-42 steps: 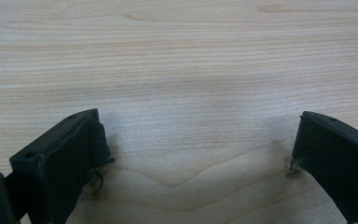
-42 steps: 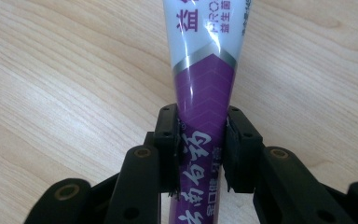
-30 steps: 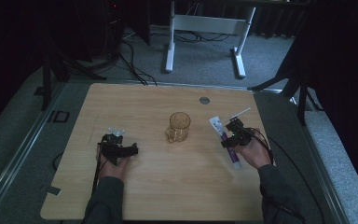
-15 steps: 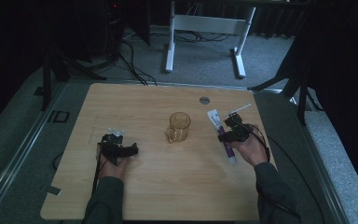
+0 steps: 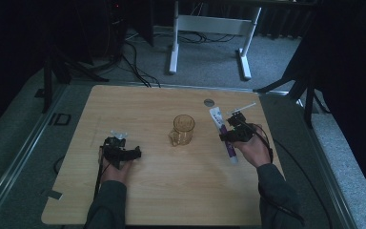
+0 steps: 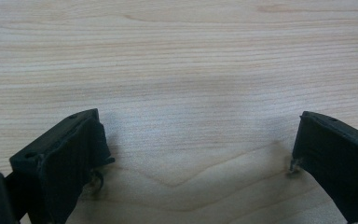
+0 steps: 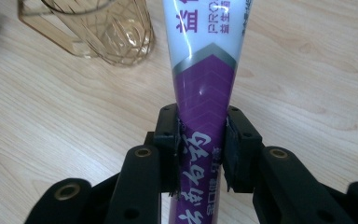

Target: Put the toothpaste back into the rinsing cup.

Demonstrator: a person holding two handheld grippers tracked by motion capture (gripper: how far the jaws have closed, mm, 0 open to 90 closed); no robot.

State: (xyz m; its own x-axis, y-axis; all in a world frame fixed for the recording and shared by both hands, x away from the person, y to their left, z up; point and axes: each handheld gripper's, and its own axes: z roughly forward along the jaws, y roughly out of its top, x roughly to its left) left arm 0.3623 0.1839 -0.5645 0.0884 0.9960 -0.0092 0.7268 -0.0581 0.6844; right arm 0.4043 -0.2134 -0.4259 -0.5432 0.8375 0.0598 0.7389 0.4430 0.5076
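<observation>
Toothpaste tube [image 7: 208, 88] pinched between my right claw [image 7: 200, 149] jaws, closed on its purple end. Amber cup [image 7: 103, 29], nothing visible inside, stands ahead-left of that claw. Left claw [image 6: 196, 149] gapes wide over bare table [image 6: 191, 60], unmoved; right claw has edged leftward.

Both grippers are matt black plastic. The left gripper [image 6: 200, 154] has 2 blocky jaws with small round holes near their top edges and chipped inner corners. The right gripper [image 7: 203, 149] has linked arms with brass-ringed pivot holes at 7 and 5 o'clock. Dark grey sleeves [image 5: 106, 205] cover both forearms; black cables trail back.
</observation>
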